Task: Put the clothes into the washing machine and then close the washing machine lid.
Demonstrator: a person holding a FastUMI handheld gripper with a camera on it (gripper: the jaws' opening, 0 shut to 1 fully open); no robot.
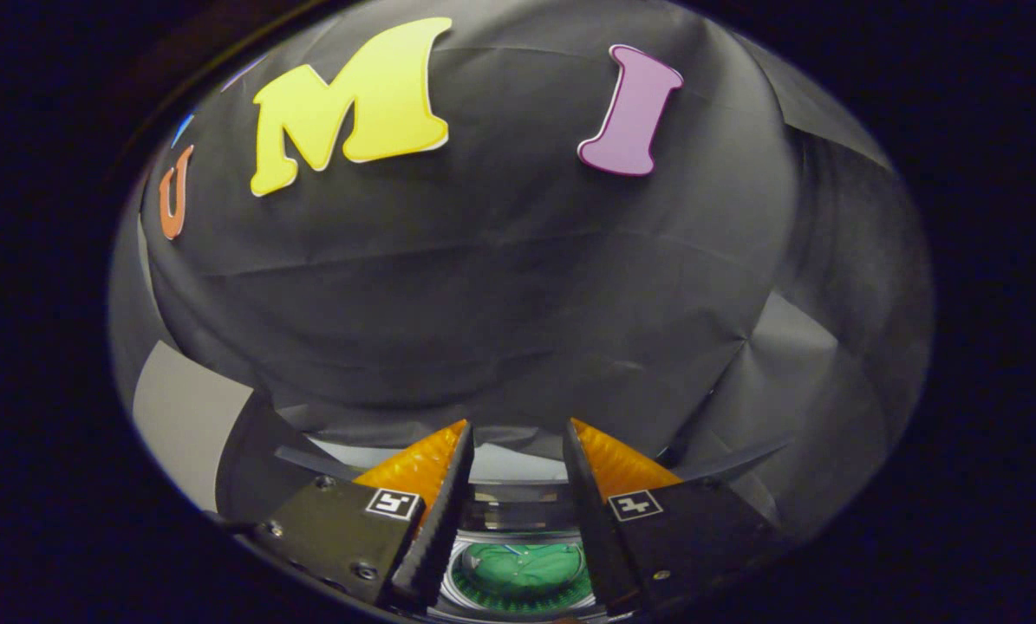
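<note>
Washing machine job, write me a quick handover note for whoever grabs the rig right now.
Claw: open, fingers apart, gripping nothing.
Washing machine: below the claw, seen between the fingers; its round drum opening is uncovered.
Clothes: a green garment lies inside the drum.
Done: clothes appear to be loaded.
Left: close the lid; the pale band just beyond the fingertips may be the raised lid, but I can't tell for sure.

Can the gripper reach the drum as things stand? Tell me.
Probably yes. The gripper is open and holds nothing, and the drum with green clothes inside lies between the fingers, nothing seen blocking it.
</note>
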